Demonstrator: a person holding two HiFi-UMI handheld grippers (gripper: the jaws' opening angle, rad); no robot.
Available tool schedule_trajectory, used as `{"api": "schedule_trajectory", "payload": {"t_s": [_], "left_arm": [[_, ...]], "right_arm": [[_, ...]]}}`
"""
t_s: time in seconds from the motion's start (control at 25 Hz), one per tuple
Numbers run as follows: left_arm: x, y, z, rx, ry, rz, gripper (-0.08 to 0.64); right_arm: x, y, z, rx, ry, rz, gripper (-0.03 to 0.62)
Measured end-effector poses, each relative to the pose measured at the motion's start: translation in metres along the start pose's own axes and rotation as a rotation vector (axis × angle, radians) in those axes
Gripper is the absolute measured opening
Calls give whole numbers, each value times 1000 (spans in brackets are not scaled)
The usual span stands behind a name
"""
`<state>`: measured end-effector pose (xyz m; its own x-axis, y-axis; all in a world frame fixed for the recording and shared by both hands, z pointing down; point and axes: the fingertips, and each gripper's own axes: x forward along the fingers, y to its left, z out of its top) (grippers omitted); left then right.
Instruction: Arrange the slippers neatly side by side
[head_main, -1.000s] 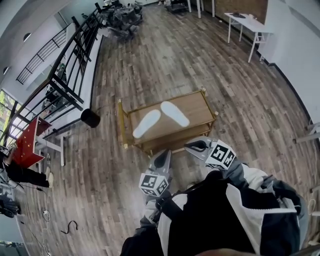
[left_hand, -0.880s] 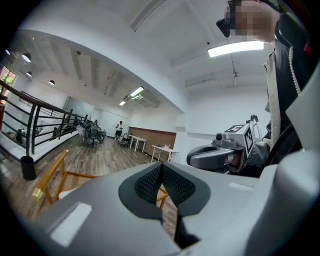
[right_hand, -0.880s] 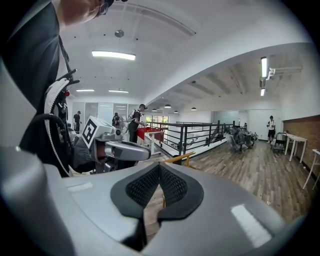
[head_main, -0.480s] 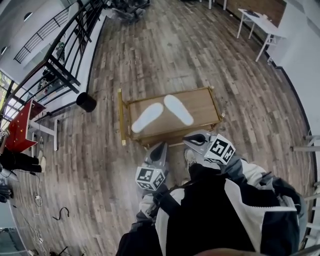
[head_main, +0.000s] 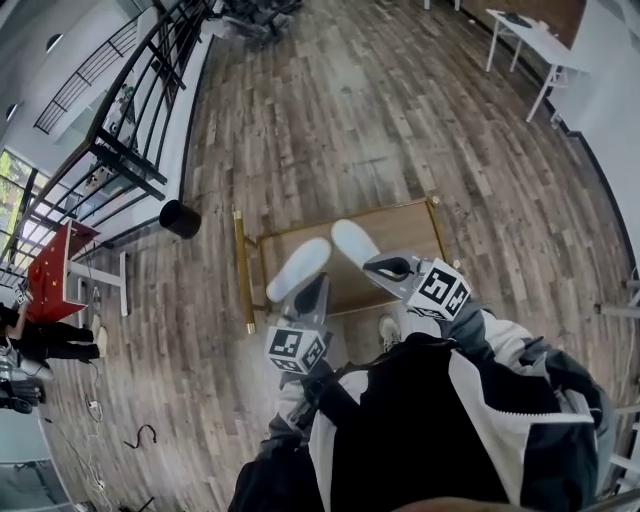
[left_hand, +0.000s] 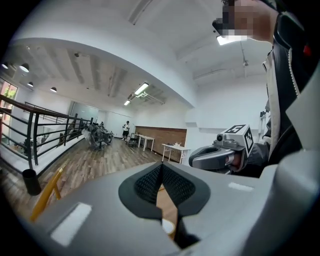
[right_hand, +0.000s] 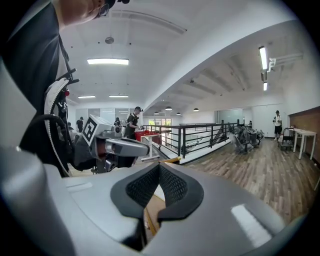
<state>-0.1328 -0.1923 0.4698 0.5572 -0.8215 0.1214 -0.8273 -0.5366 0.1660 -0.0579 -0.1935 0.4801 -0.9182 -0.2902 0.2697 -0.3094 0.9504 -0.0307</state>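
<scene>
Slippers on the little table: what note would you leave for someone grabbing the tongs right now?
Left tongs: shut, empty, near the left slipper.
Right tongs: shut, empty, near the right slipper.
Slippers: both white, on the low wooden table, lying in a V, far ends close, near ends apart.
Done: nothing yet; neither slipper is gripped.
Left: turn them parallel, side by side.

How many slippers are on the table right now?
2, both on the table: the left slipper angled leftward, the right slipper beside it, its near end hidden behind the right gripper.
</scene>
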Motion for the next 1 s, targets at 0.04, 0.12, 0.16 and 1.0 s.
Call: {"api": "schedule_trajectory", "payload": {"t_s": [0.04,0.12,0.16,1.0], "left_arm": [[10,3,3,7,2,0,14],[28,5,6,21,7,-4,14],[36,4,6,27,10,-7,14],[79,10,4,56,91,9,14]], "right_arm": [[0,-11,1,3,-7,-3,5],[-1,-29,2,13,-20,0,5],[-2,-37,1,18,-24,4,5],[2,-81,0,61,-83,45,5]]}}
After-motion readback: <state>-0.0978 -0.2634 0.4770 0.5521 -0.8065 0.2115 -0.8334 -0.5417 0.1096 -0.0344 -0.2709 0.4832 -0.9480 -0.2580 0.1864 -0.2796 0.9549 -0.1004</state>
